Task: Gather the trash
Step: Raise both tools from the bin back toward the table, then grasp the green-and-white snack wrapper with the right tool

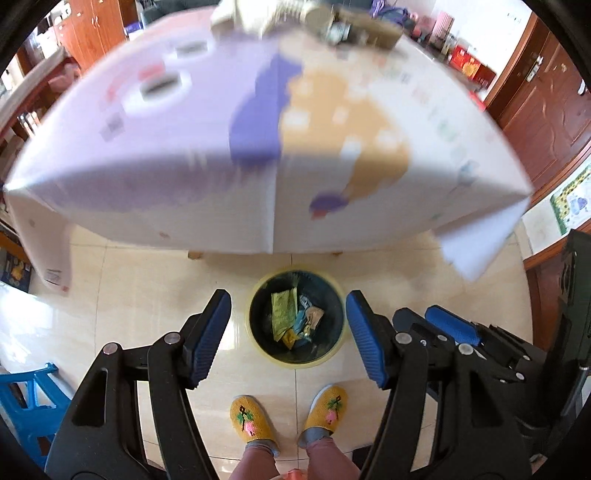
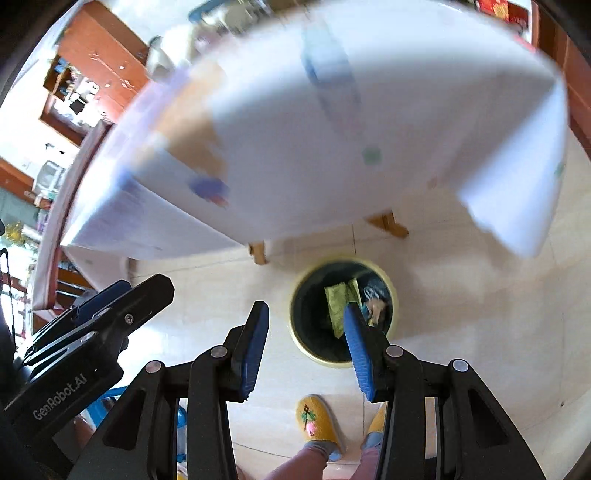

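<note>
both fingers wide open, empty over bin (image 1: 297,317); blurry clutter, maybe trash (image 1: 314,18), left view only.

1. I am standing in a home, in what looks like a living or dining room: glossy cream floor tiles (image 1: 147,295) run underfoot.
2. My feet are in knitted yellow house slippers (image 1: 251,421).
3. The counter (image 1: 258,147) wears a printed plastic cover.
4. Reddish wooden cabinets (image 1: 96,29) and a panelled wooden door (image 1: 546,103) line the walls.
5. A small bin (image 1: 295,317) holds wrappers, and a blue plastic stool (image 1: 33,402) stands nearby.
</note>
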Tool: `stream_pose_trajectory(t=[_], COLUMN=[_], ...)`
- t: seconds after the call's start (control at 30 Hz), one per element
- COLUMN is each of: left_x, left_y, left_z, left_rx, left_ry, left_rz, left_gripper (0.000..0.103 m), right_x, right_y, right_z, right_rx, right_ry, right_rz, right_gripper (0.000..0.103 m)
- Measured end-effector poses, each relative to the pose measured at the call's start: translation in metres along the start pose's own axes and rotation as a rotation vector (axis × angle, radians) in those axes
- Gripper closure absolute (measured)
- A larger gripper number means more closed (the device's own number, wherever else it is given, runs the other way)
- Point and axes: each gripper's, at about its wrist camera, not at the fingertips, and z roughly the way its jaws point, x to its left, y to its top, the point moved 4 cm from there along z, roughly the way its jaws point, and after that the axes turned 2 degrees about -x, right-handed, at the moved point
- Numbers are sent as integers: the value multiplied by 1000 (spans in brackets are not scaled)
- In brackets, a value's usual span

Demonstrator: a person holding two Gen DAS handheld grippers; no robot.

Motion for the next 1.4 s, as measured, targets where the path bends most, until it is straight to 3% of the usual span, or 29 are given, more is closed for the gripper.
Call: stream_pose_trajectory(t=[0.17,0.47,0.7,0.83,1.1,1.27,1.4], left_x=[-10,-19,-15,-17,-1,24,54], left_y=[24,83,129,154,211,258,306], left_z=[-64,-182,-253,-273,-253,-196,-131], left_rx=[-47,-222,-362,-377,-325,-269,-169], left_ry=[-7,21,35,49,55,12,-69], left_rz=[2,-24,-66,-63,-82,-89,-66], left_gripper=[41,41,41,41,41,41,41], right_x=[25,54,66,73,91,94,96], right_y=[29,79,124,155,222,269,304], right_z=[-74,-177,-232,-240,-209,-151,-97], right_rx=[-48,-161,-258,-279,-257,-203,-162], right_ry=[21,73,123,159,158,108,40], right_rz=[-60,-168,-224,-230,-244,-218,-185], right_gripper=[60,60,58,57,53,53,53])
